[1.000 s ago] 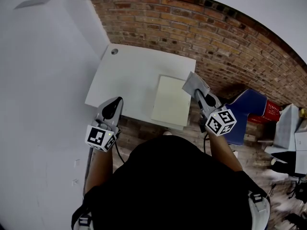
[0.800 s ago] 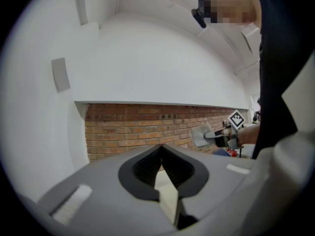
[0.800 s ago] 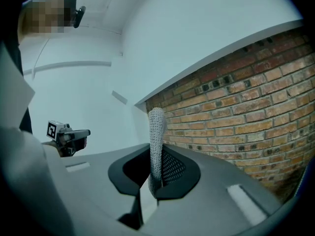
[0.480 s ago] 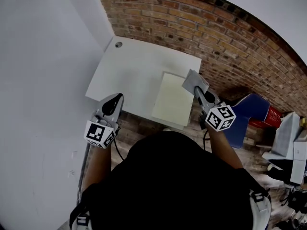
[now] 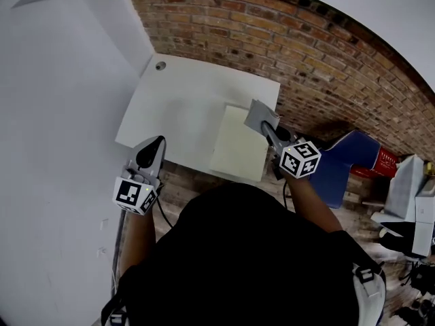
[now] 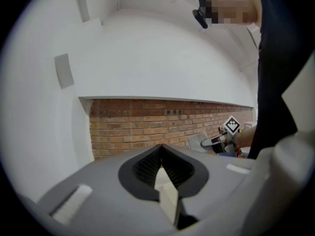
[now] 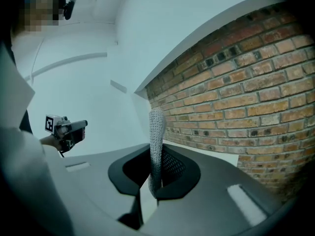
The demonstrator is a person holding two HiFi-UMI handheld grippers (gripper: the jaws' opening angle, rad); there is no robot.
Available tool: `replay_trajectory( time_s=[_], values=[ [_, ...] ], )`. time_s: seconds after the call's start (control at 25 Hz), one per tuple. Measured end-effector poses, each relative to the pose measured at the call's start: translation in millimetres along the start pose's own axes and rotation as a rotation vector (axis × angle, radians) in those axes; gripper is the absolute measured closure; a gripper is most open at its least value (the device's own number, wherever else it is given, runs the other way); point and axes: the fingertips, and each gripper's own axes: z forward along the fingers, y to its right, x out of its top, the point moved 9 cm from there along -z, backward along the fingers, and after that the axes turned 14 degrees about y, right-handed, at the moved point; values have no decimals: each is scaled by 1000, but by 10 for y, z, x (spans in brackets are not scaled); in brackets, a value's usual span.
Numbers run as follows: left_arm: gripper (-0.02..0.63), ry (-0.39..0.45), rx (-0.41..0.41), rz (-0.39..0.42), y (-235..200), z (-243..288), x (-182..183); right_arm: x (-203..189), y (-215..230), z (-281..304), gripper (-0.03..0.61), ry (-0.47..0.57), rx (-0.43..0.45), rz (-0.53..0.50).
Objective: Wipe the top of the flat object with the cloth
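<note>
1. White wall [image 5: 61,114]: it is filling the left half of the head view.

2. Brick wall [image 5: 326,66]: it is running across the top and down the right of the head view, and it is also showing behind the jaws in both gripper views.

3. White table [image 5: 183,107]: it is sitting in the upper middle of the head view, with its far edge against the brick.

4. Flat object [image 5: 234,148]: this pale cream panel is lying flat on the table's lower right part, with its near edge reaching the table's near edge.

5. Blue object [image 5: 343,165]: it is standing at the right of the head view, well apart from the table.

6. My left gripper [image 5: 155,145]: I am holding it at the lower left of the head view, over the table's near left edge. Its jaws are pressed together with nothing between them.

7. My right gripper [image 5: 267,128]: I am holding it at the centre right of the head view, over the flat object's upper right corner. Its jaws are pinching the cloth.

8. Cloth [image 5: 261,116]: this grey knit piece is standing up out of my right jaws. In the head view it is overlapping the flat object's upper right corner, and I cannot tell whether it is touching the surface.

9. Round hole [image 5: 160,65]: it is sitting in the table's far left corner.
</note>
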Motion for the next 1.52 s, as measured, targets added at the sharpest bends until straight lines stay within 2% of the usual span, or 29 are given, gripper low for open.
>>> replay_trajectory(
  time_s=[0.48,0.92,1.12,1.52],
  values=[
    [611,-43,11,-31,-1,170,-163,-297,256,266,569,-81,20,32],
    [612,-110,52,-60,-46,93,-346,-755,371,657,569,-181,44,66],
    [611,-100,-2,-70,-40,154,-379,-930,428,767,569,-237,59,60],
    [611,-119,-18,-88,-47,345,-421,-1311,673,968,569,-299,-13,138]
  ],
)
